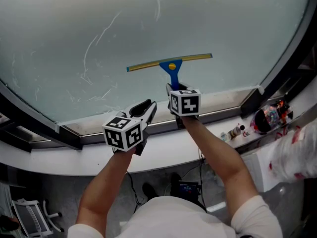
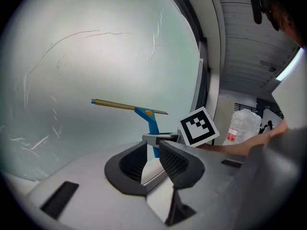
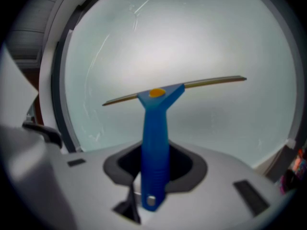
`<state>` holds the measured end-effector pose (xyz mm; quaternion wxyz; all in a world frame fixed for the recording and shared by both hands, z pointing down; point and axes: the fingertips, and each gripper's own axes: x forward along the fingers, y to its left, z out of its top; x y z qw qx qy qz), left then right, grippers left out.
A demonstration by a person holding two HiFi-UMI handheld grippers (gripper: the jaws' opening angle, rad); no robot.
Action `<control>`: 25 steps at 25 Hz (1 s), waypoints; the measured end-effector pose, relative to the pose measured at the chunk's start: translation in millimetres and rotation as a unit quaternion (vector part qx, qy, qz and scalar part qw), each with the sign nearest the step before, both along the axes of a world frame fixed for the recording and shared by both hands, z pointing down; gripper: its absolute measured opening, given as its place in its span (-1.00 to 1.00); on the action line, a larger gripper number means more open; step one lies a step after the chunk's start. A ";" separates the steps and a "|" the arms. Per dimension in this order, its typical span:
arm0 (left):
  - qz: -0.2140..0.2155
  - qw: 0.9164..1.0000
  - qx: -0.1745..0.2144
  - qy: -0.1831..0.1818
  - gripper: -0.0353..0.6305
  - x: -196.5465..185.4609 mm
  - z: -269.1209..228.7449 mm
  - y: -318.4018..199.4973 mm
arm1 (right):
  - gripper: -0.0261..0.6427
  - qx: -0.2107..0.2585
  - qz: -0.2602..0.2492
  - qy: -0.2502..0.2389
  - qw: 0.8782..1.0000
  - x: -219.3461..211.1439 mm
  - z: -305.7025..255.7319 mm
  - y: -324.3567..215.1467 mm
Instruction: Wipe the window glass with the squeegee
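A squeegee (image 1: 171, 64) with a blue handle and a yellowish blade lies flat against the window glass (image 1: 99, 24), low and near the middle. My right gripper (image 1: 176, 89) is shut on its handle, just above the sill. In the right gripper view the handle (image 3: 156, 133) stands straight up between the jaws of this gripper (image 3: 156, 171), with the blade level across the pane (image 3: 192, 42). My left gripper (image 1: 147, 108) hovers over the sill to the left, open by a narrow gap and holding nothing. From the left gripper view (image 2: 152, 153) the squeegee (image 2: 144, 111) shows ahead. White streaks mark the glass.
A white sill (image 1: 223, 100) runs under the pane, with a dark frame (image 1: 29, 119) at both sides. Small bottles (image 1: 237, 132) and a colourful object (image 1: 270, 115) sit on the ledge at right. A white bag (image 2: 244, 123) shows further right. Cables (image 1: 188, 187) lie on the floor below.
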<state>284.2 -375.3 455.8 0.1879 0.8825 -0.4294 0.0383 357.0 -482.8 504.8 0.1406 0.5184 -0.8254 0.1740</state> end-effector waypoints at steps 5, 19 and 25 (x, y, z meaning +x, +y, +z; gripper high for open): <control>-0.003 1.000 -0.011 0.002 -0.59 -1.7 12.7 -0.6 | -0.51 -0.013 -0.001 0.000 1.000 -0.7 17.6 1.1; -0.002 0.999 -0.045 0.005 -0.59 -1.6 48.9 -1.6 | -0.51 -0.048 -0.006 0.008 0.999 -1.7 65.6 1.9; -0.003 0.998 -0.059 0.005 -0.59 -2.8 63.7 -2.1 | -0.51 -0.061 -0.008 0.014 0.998 -2.0 84.8 1.8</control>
